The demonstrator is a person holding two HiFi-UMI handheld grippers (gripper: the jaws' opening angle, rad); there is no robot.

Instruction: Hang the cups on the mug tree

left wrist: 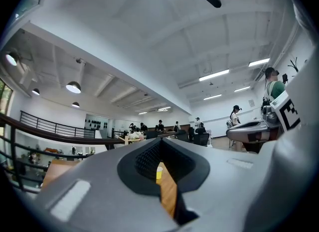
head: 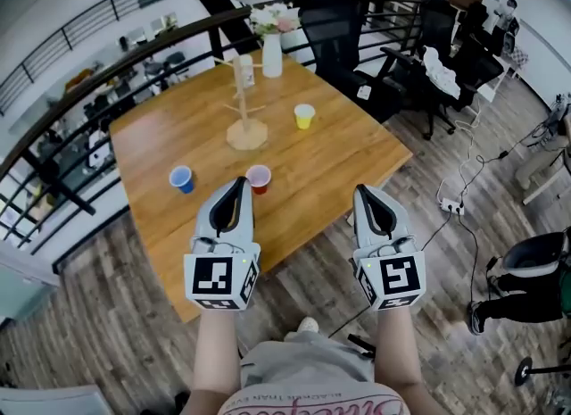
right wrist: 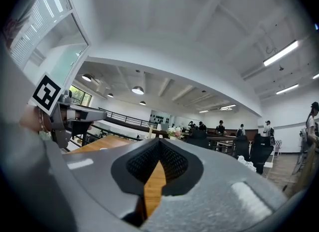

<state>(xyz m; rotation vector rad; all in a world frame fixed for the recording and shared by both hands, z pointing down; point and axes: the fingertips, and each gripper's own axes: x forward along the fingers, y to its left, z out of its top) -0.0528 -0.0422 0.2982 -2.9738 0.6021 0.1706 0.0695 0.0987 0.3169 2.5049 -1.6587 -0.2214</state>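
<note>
In the head view, a blue cup (head: 181,178), a red cup (head: 259,178) and a yellow cup (head: 304,116) are standing apart on the wooden surface (head: 357,150) near the mug tree (head: 245,105). The left gripper (head: 239,183) and right gripper (head: 364,192) are hovering short of them.

In the left gripper view, the jaws are meeting, empty.

In the right gripper view, they are clenching on nothing.

The cups are looking light and thin-walled, probably crushable, so I am judging a gentle pinch on the rim wall best.

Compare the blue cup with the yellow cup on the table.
The blue cup is blue, the yellow cup yellow. The blue cup stands nearer the person, left of the mug tree; the yellow cup stands farther off, to its right. Both stand upright on the table, unhung.
</note>
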